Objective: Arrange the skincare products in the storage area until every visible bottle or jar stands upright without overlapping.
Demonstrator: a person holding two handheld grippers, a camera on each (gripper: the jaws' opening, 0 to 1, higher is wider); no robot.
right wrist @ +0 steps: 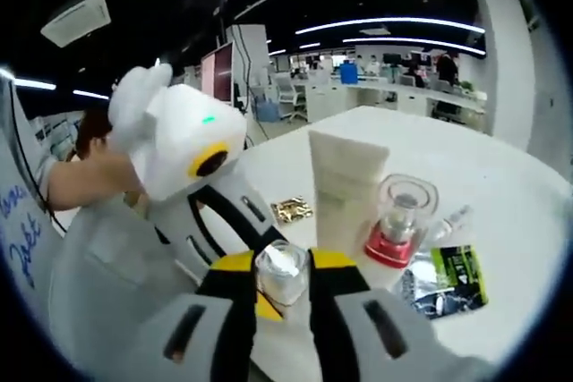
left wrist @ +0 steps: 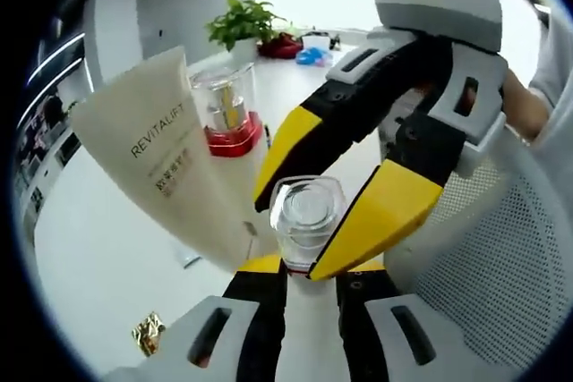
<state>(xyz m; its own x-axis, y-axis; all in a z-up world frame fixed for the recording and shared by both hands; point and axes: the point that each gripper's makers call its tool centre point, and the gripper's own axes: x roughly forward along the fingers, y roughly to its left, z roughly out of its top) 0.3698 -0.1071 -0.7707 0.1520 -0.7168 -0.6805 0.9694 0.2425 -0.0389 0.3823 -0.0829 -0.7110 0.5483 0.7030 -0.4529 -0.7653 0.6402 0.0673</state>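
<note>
Both grippers close on one clear-capped bottle: the left gripper clamps its body from below, while the right gripper pinches the cap. It stands on the white table just beside the cream tube and near the red-based jar. Release one grip first, I judge, then set it upright, clear of the tube.

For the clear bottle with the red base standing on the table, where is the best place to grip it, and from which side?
Probably grip the clear bottle around its straight clear body, above the wider red base, with the tool held level. It stands upright, so a side grip should keep it so. Come from its open side, away from the cream tube close beside it.
</note>
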